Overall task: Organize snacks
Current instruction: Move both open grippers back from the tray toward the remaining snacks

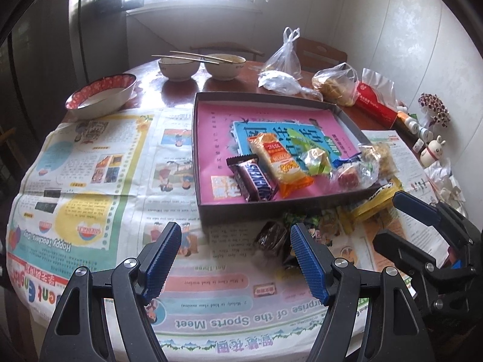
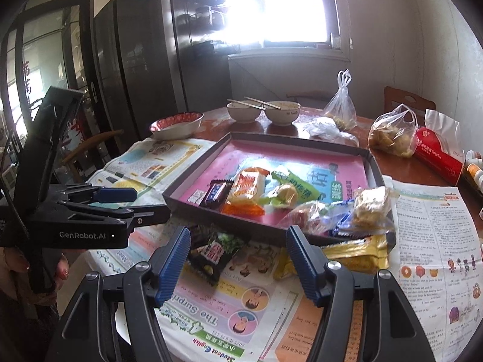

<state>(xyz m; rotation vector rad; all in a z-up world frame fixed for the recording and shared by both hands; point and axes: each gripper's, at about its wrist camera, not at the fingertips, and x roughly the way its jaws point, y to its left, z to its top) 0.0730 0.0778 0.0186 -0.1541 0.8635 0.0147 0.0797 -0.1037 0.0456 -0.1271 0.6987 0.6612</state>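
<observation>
A shallow dark box (image 1: 199, 150) lined in pink sits on the newspaper. It holds a Snickers bar (image 1: 252, 178), an orange cracker pack (image 1: 277, 163), a green candy (image 1: 317, 160) and a puffed rice cake (image 1: 380, 157). My left gripper (image 1: 238, 256) is open over the paper in front of the box, with a dark brown wrapped snack (image 1: 271, 238) just beyond its right finger. My right gripper (image 2: 240, 259) is open too, above a black snack pack (image 2: 211, 253), and a yellow pack (image 2: 347, 253) lies to its right. Each gripper shows in the other's view: the right gripper (image 1: 388, 218), the left gripper (image 2: 142, 203).
Behind the box stand a red-rimmed bowl (image 1: 99, 93) and two white bowls (image 1: 179, 66) with chopsticks across them. Plastic bags (image 1: 335, 83), a red tissue pack (image 1: 377, 102), small bottles and a rabbit figurine (image 1: 434, 150) crowd the right side. A person's hand (image 2: 62, 271) holds the left gripper.
</observation>
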